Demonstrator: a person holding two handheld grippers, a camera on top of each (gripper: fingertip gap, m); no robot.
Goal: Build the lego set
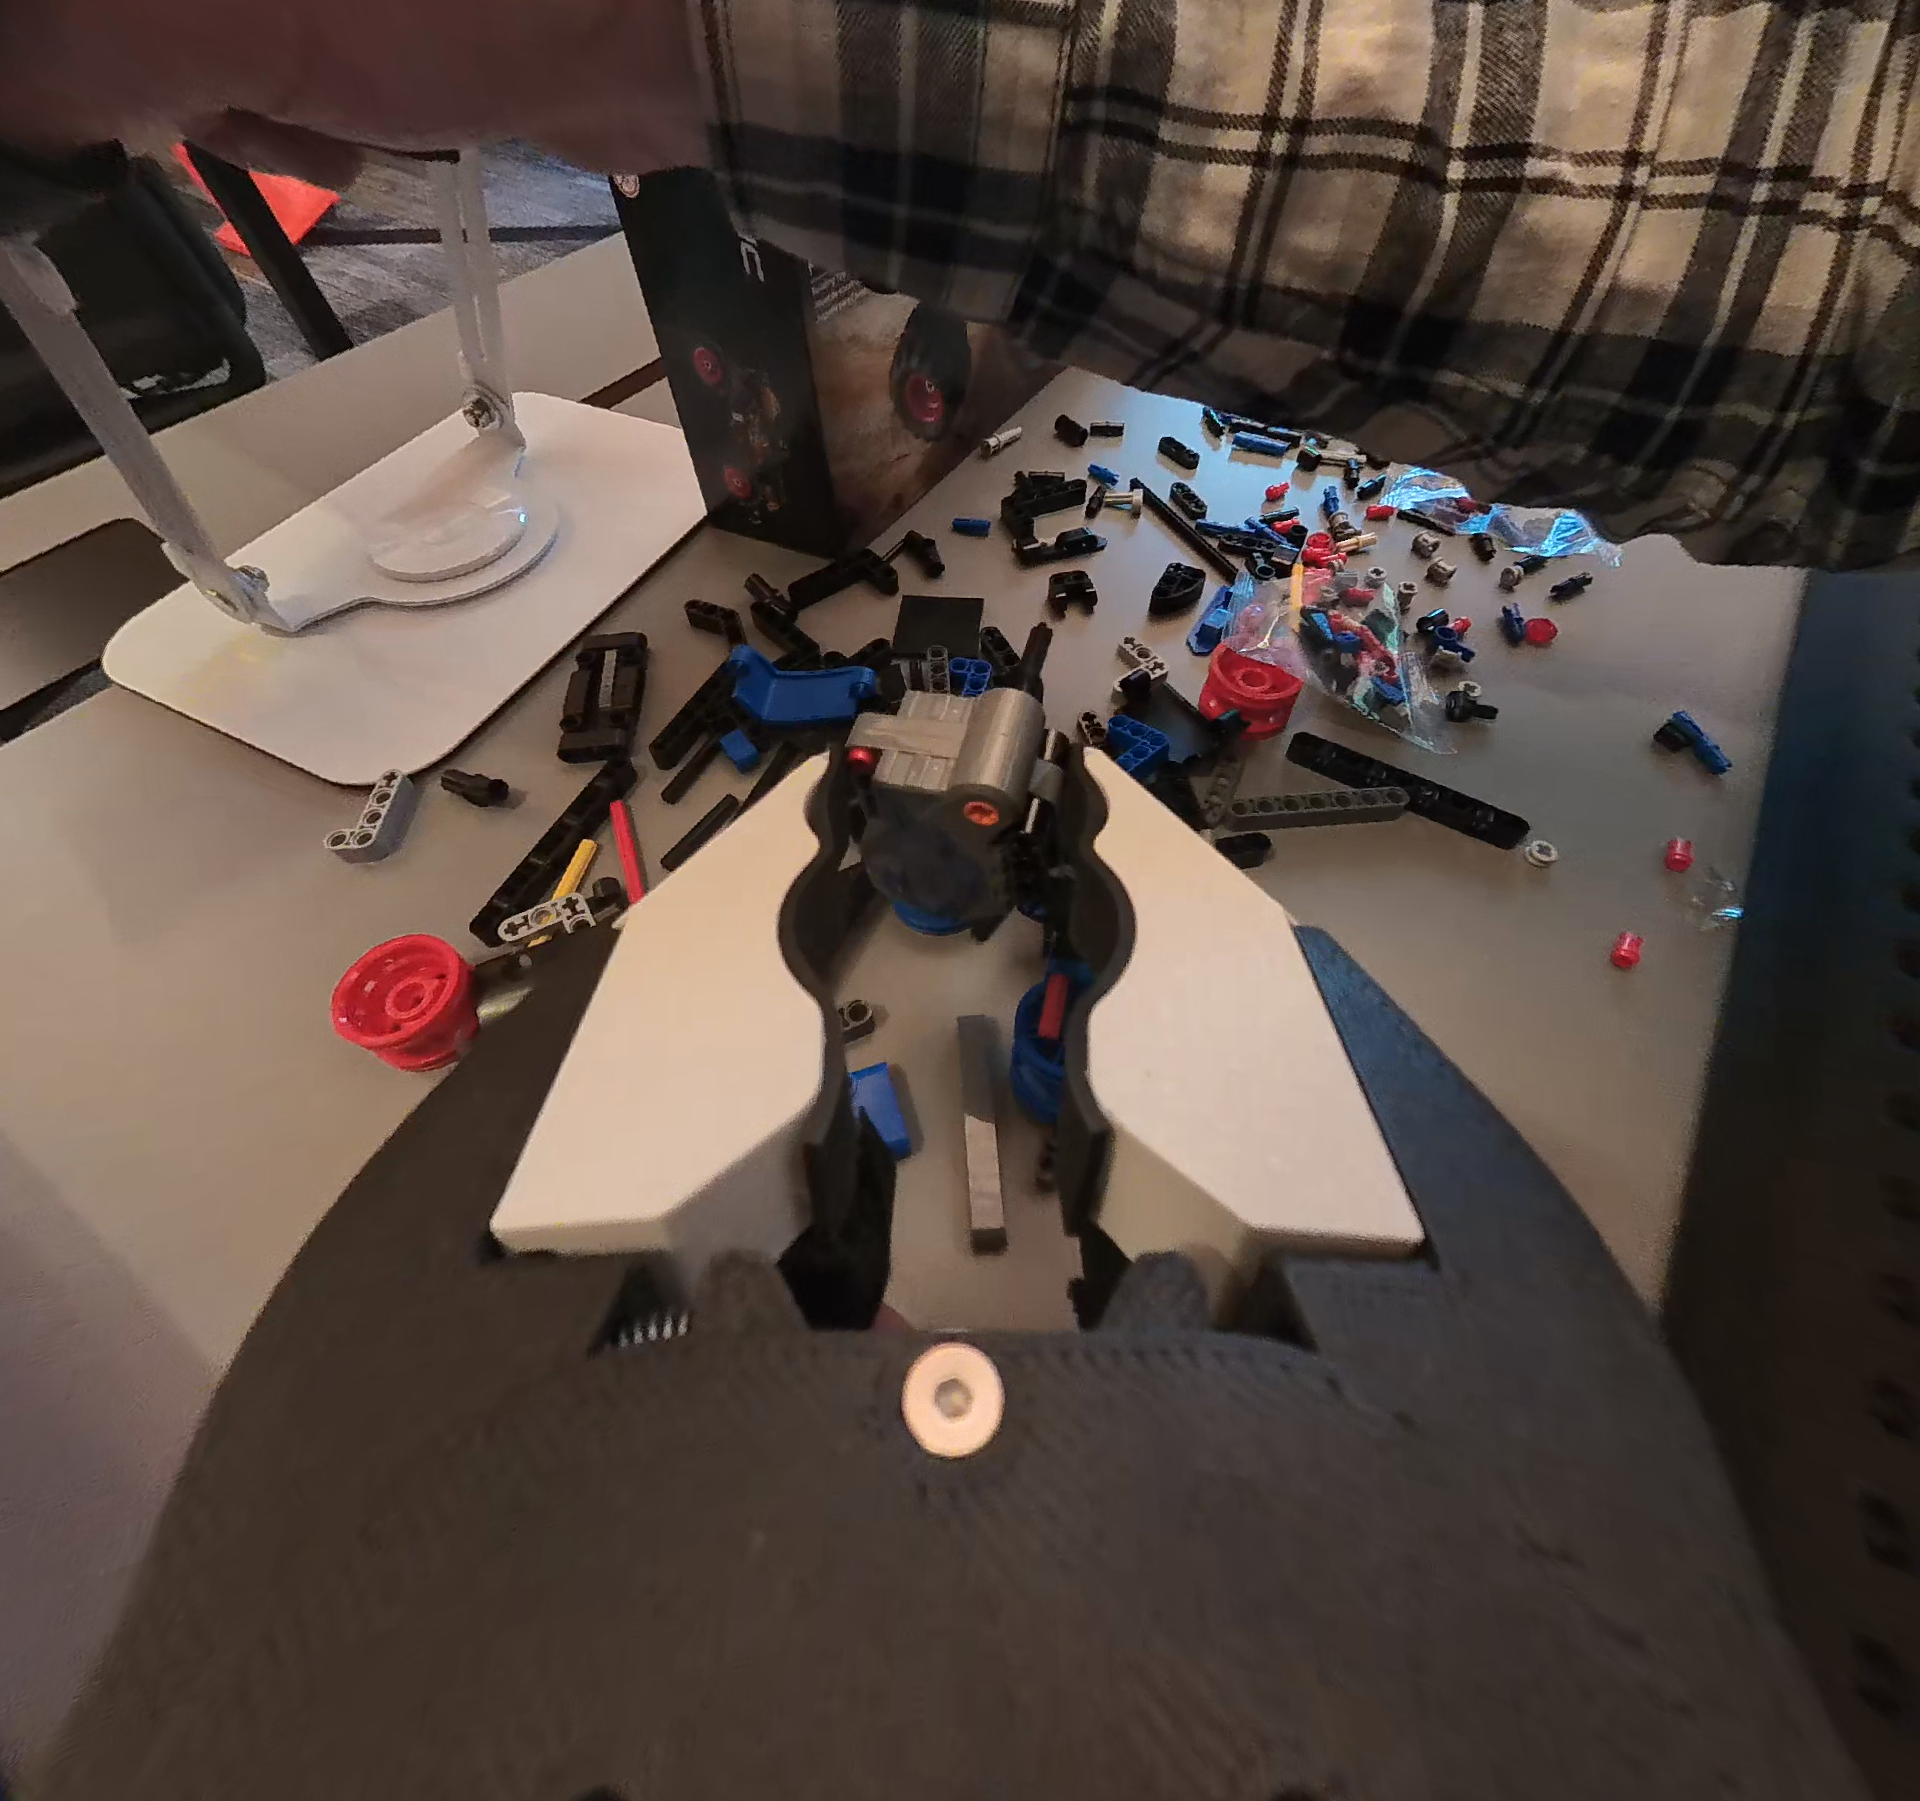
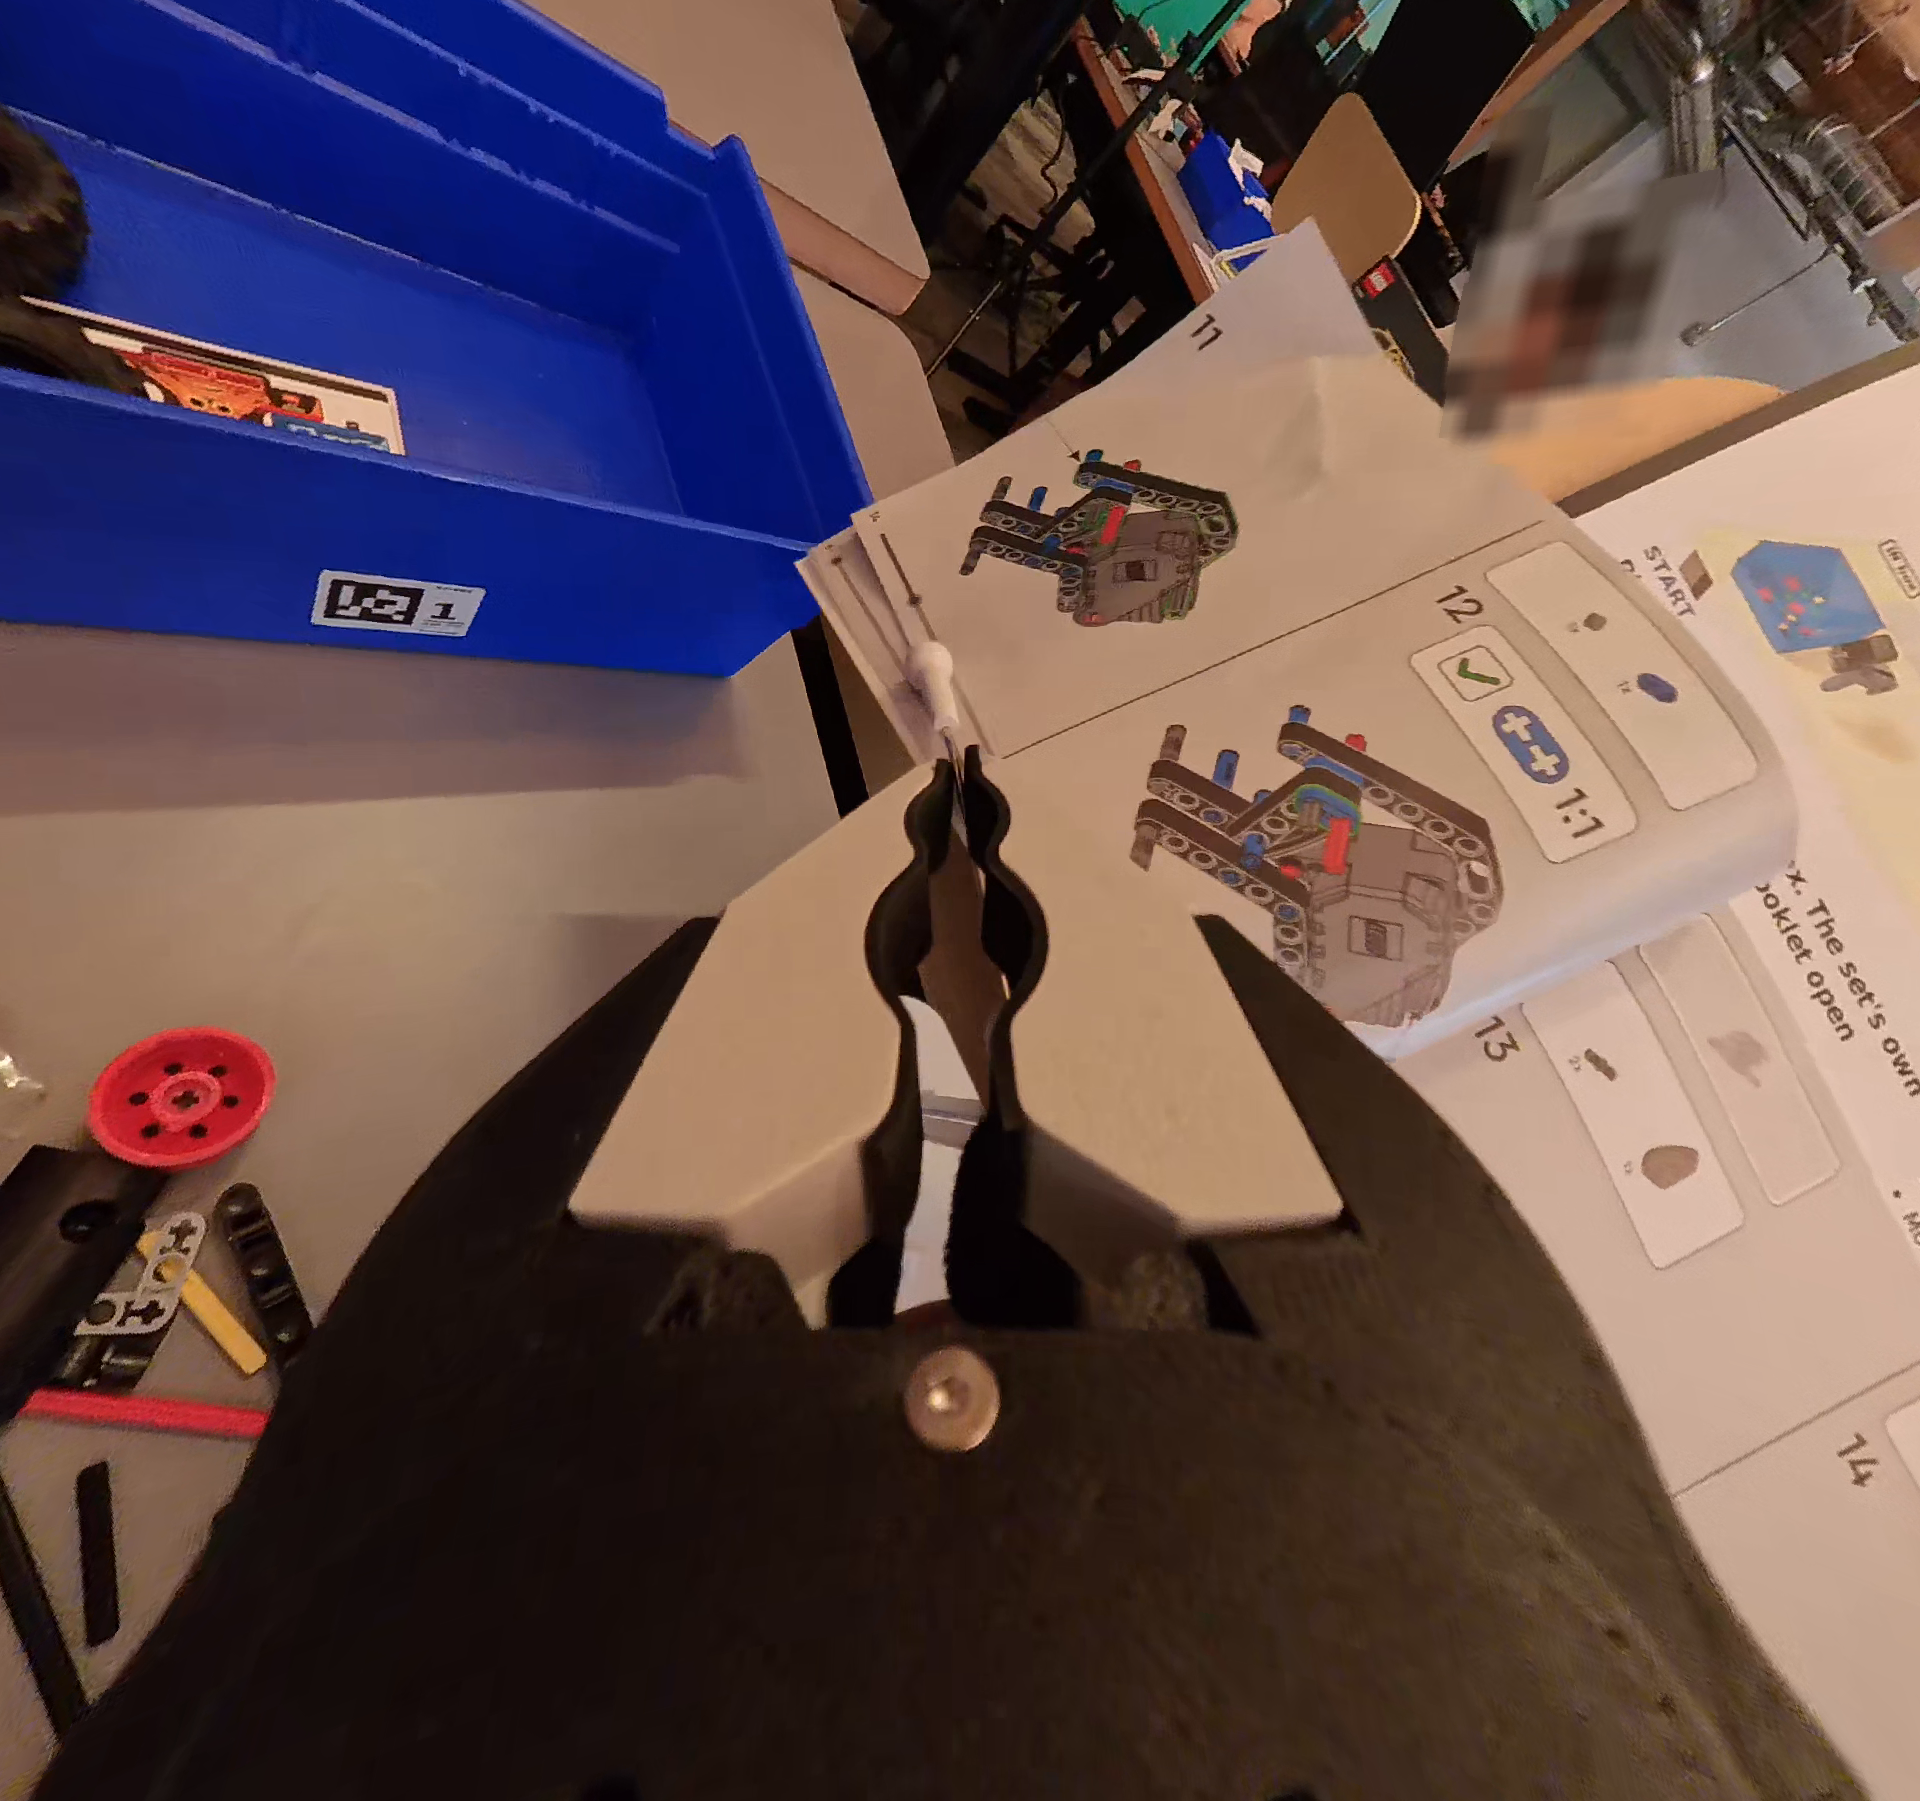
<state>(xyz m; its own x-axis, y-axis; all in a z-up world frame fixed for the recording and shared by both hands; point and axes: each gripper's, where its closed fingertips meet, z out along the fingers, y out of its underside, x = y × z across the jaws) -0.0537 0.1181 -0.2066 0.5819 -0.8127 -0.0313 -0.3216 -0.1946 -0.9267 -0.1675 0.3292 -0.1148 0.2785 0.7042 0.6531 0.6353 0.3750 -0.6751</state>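
In the left wrist view my left gripper [image 1: 956, 801] is shut on a part-built lego assembly [image 1: 951, 764]: a grey block with black and blue parts, held between the fingertips over the table. Loose black, blue and red lego pieces [image 1: 1039, 546] lie scattered beyond it. A grey beam [image 1: 982, 1128] lies under the gripper. In the right wrist view my right gripper [image 2: 958, 775] is shut on the edge of a page of the open instruction booklet [image 2: 1247, 671]. The page is lifted and shows building steps.
A red wheel hub [image 1: 405, 1003] lies at the left and another [image 1: 1252, 691] by a plastic bag of parts [image 1: 1340, 639]. The set's box [image 1: 758, 380] and a white stand base [image 1: 395, 588] are behind. A blue bin [image 2: 416, 297] sits left of the booklet. A person in plaid [image 1: 1351, 141] is across the table. Tip to tip, the grippers are about 25 centimeters apart. Measured from the fingertips, the red wheel hub [image 1: 405, 1003] is 15 centimeters or so from the left gripper and 20 centimeters from the right. It is also in sight in the right wrist view [image 2: 144, 1096].
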